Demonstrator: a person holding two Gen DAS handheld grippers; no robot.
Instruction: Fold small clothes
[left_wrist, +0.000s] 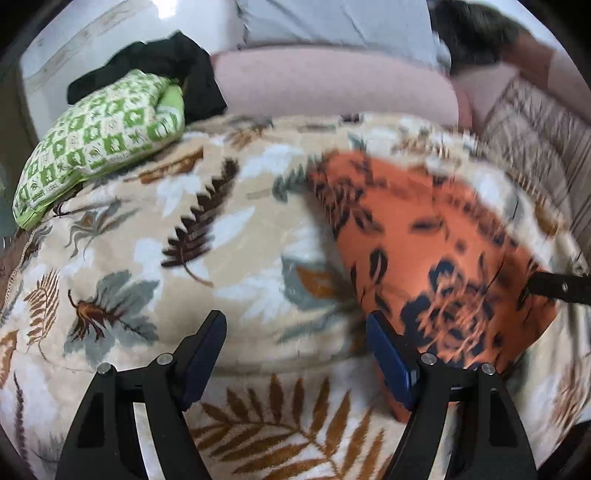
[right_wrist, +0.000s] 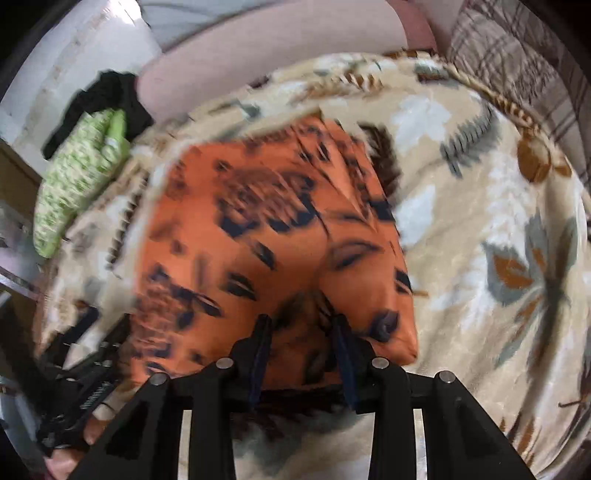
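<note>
A fleece blanket (left_wrist: 229, 236) with a cream ground and a print of brown ferns and grey leaves covers the bed and fills most of both views. Behind it lie a pale pink bolster (left_wrist: 332, 85) and, to the right, a brown plaid cover (left_wrist: 539, 147). At the blanket's far left corner sits a green-and-white patterned bundle of cloth (left_wrist: 96, 144), with a black garment (left_wrist: 162, 62) heaped just behind it and touching it.

The orange garment (right_wrist: 258, 236), printed with dark blue flowers, lies flat on the blanket. In the right wrist view its long axis runs from the near edge away toward the bolster, and its near right corner points toward the camera's right. Motion blur hides its finer seams.

The right gripper (right_wrist: 301, 325) stands at the garment's near edge, jaws partly closed, with a raised pucker of the orange fabric pinched between them. The left gripper (left_wrist: 295, 332) hovers with its jaws wide apart over bare blanket; its right finger (left_wrist: 391, 362) overlaps the garment's left edge, and nothing is held between the jaws.
</note>
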